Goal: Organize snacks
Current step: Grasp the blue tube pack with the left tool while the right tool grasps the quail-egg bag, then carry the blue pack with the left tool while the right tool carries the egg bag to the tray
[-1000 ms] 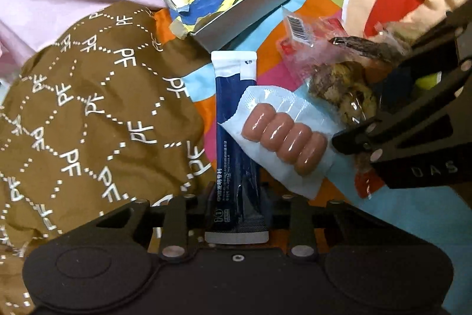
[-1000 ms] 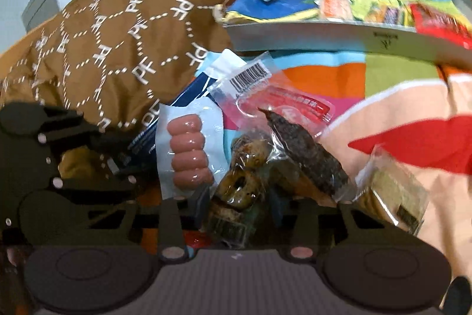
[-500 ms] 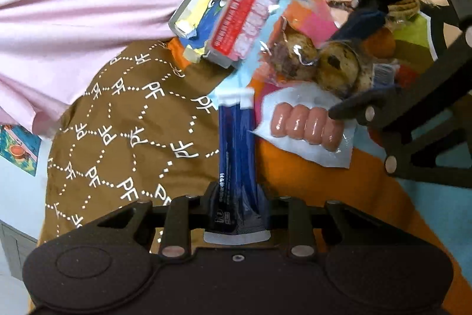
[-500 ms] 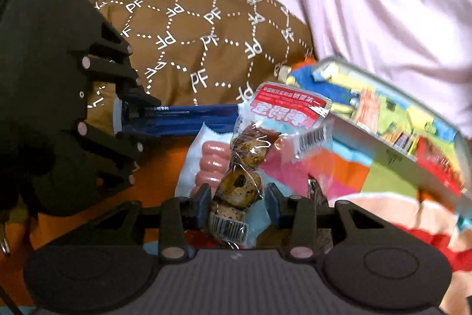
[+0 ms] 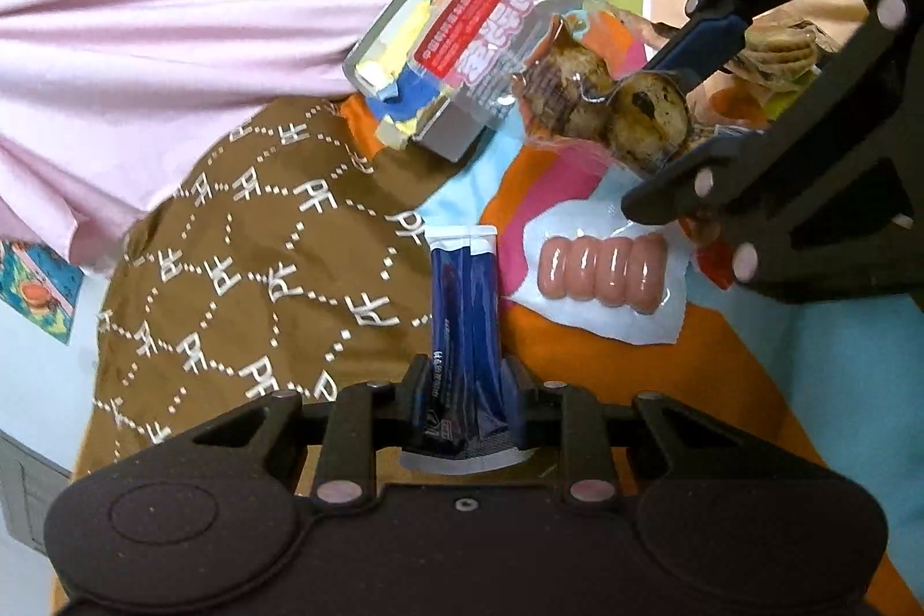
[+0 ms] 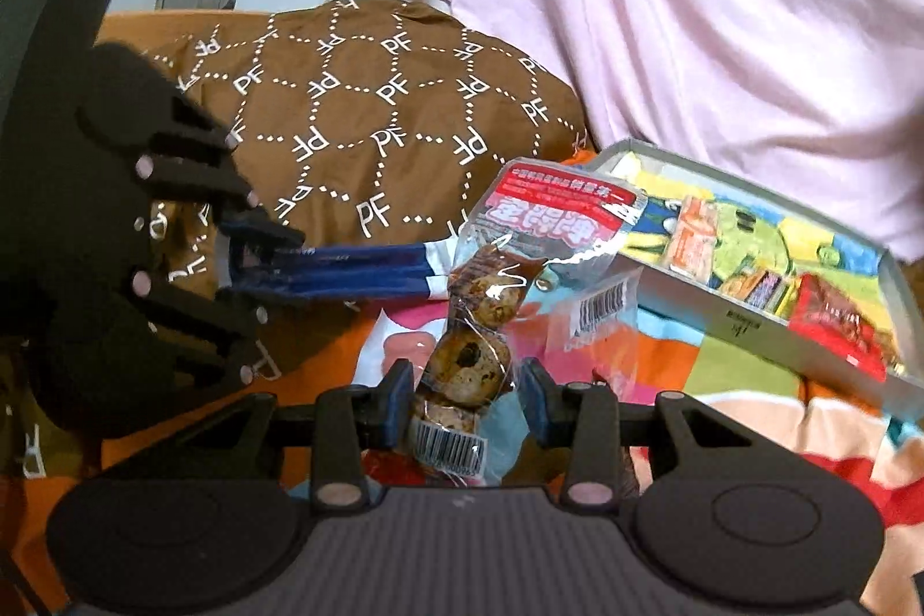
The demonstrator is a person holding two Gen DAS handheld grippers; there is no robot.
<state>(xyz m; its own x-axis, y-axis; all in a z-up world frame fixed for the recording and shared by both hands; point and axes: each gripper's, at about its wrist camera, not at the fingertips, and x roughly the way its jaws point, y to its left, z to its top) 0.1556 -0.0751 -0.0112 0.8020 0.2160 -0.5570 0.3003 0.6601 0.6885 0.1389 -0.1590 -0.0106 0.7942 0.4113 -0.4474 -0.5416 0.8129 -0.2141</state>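
**Two Packs Held, One on the Cloth**

Two grippers are in use, each holding one pack. The left gripper (image 5: 465, 399) is clamped on one blue sachet (image 5: 465, 321), a long flat foil stick with white ends, gripped near its lower end and held clear of the cloth. The right gripper (image 6: 465, 399) is clamped on one egg pack (image 6: 468, 356), a clear crinkled bag with a red label, one barcode sticker and three mottled brown eggs visible (a further one may be hidden by the jaws); the bag stands upright above the fingers.

One sausage pack (image 5: 600, 278) lies flat on the bedsheet (image 5: 722, 385), just right of the sachet: four pink links sealed on a white backing. One grey tray (image 6: 751, 321), rectangular with low walls, sits beyond, holding several bright wrappers. In the left view, the egg pack covers part of its near corner.

One brown quilted cushion (image 6: 358, 108), printed with white letters, lies left of the tray. Pink fabric (image 6: 693, 10) hangs behind.
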